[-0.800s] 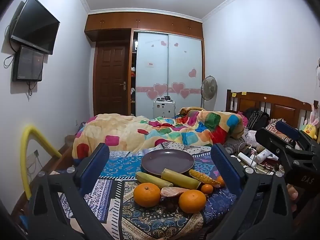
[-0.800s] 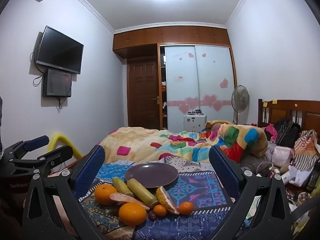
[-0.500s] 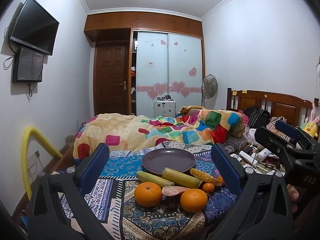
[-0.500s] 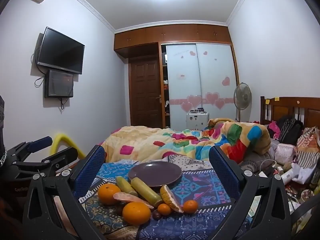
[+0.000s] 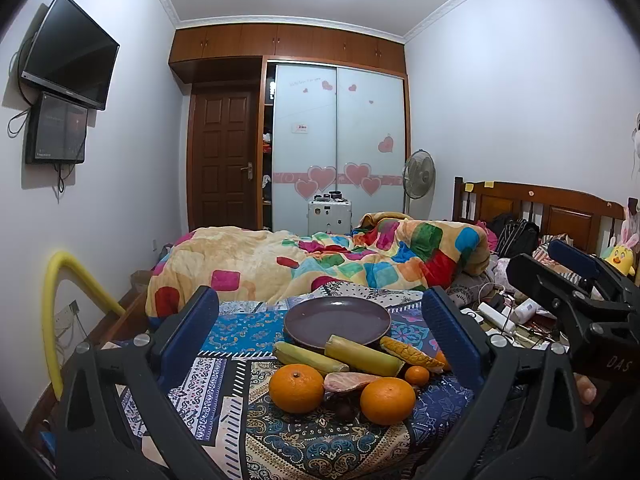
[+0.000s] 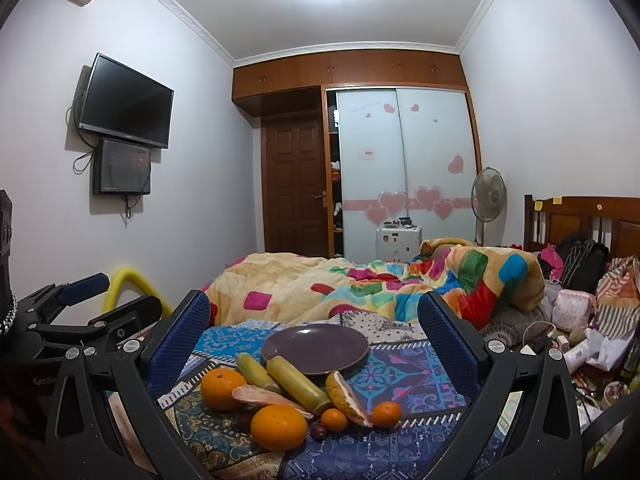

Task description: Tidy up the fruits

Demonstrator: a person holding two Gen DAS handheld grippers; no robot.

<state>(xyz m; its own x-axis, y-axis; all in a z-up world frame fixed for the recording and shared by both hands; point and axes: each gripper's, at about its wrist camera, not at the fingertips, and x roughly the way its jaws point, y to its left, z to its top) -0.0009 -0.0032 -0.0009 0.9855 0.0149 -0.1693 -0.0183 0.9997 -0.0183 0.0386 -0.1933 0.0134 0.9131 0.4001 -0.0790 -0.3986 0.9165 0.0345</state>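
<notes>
The left gripper has its two blue fingers spread wide apart, and it holds nothing and touches nothing. The right gripper is spread just as wide and is empty too. The fruits sit in a little pile on the patterned cloth in front of both claws: two big oranges, small oranges and yellow-green sticks, just beside the purple plate, which has no fruit in it.
</notes>
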